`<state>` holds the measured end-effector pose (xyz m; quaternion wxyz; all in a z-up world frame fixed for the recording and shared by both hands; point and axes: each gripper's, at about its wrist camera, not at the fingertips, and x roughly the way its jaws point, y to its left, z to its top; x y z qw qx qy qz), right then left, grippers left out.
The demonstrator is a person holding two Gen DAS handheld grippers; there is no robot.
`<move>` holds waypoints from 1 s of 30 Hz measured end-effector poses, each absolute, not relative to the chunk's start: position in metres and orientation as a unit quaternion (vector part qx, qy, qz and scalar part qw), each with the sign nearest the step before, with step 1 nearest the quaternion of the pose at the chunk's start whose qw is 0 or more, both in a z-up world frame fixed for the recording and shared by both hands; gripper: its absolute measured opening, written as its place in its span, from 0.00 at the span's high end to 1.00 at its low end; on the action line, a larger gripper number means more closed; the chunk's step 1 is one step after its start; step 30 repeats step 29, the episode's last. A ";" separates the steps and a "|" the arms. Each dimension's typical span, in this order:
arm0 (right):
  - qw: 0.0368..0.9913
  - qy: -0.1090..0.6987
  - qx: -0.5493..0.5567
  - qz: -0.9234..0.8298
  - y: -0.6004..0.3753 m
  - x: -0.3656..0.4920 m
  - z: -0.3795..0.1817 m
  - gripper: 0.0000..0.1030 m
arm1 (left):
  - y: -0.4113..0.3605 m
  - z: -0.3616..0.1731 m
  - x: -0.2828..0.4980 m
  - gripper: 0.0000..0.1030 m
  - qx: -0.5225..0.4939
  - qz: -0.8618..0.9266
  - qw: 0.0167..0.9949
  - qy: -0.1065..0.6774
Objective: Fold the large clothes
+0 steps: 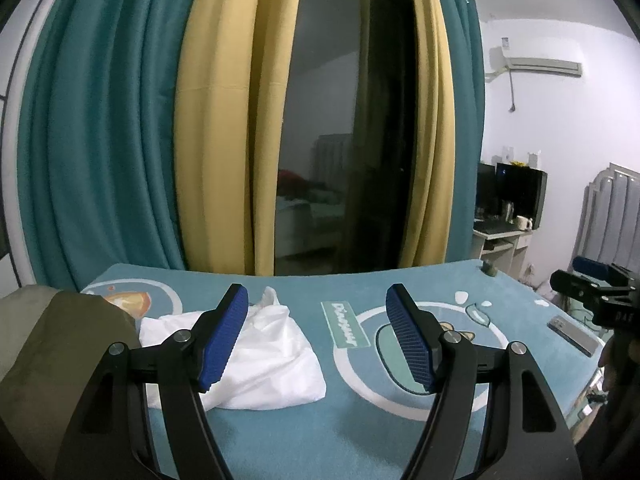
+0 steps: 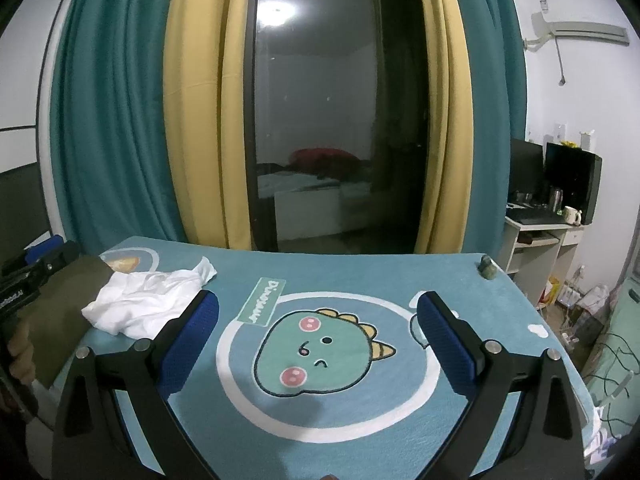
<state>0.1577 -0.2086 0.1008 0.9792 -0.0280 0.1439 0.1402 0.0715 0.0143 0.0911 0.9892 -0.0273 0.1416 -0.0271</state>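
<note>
White garment [image 2: 146, 306] near mat's [image 2: 360, 432] left edge.

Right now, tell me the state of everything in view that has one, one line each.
left gripper: jaws wide open, nothing between them
right gripper: jaws wide open, empty
white garment: crumpled, unfolded, lying on the mat
olive garment: lying in a heap beside the white one
dinosaur mat: spread flat
curtains: parted at the middle, dark glass showing
phone: lying flat at the mat's edge
</note>
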 end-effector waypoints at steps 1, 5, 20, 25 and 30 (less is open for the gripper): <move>0.979 0.144 -0.027 0.141 -0.210 0.157 0.101 0.04 | 0.014 0.091 0.071 0.27 -0.027 -0.027 0.989 0.142; 0.979 0.144 -0.026 0.142 -0.209 0.157 0.100 0.04 | 0.013 0.090 0.069 0.27 -0.029 -0.026 0.989 0.141; 0.979 0.145 -0.024 0.139 -0.213 0.156 0.099 0.04 | 0.007 0.089 0.066 0.27 -0.026 -0.030 0.989 0.141; 0.979 0.147 -0.025 0.139 -0.213 0.156 0.099 0.04 | 0.007 0.088 0.066 0.27 -0.028 -0.030 0.989 0.142; 0.978 0.154 -0.028 0.136 -0.213 0.160 0.099 0.04 | 0.008 0.087 0.068 0.27 -0.033 -0.033 0.989 0.144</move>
